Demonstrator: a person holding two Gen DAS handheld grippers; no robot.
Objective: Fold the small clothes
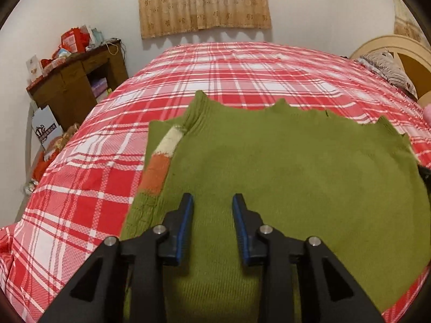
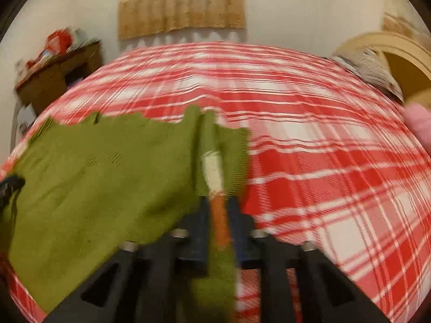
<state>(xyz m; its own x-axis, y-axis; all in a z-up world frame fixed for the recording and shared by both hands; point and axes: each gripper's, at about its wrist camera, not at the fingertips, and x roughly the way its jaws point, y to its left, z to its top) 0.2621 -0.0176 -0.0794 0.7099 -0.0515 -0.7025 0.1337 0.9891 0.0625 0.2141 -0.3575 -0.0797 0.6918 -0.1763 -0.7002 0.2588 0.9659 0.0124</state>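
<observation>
Bed (image 1: 242,62), red-and-white plaid cover, fills the field ahead of both your grippers; it runs away from you toward the curtained wall.

Green sweater (image 1: 269,167) lies flat on the bed directly under and ahead of your left gripper (image 1: 212,202). Its long axis runs away from your fingers toward the far wall; its jagged far edge points that way, and its near edge passes beneath the gripper body. Ribbed cuff sits ahead and left of your fingertips.

Striped sleeve (image 1: 164,158), white and orange bands, lies folded along the sweater's left edge, just left of your left gripper, lengthwise away from you.

Your left gripper is spread wide, blue pads apart, nothing between them, above the knit.

Your right gripper (image 2: 218,202) pinches the sweater's other striped sleeve: orange band sits between the closed fingers, white band just ahead. The sleeve runs straight forward from the jaws. Sweater body spreads to that gripper's left. This view is motion-blurred.
</observation>
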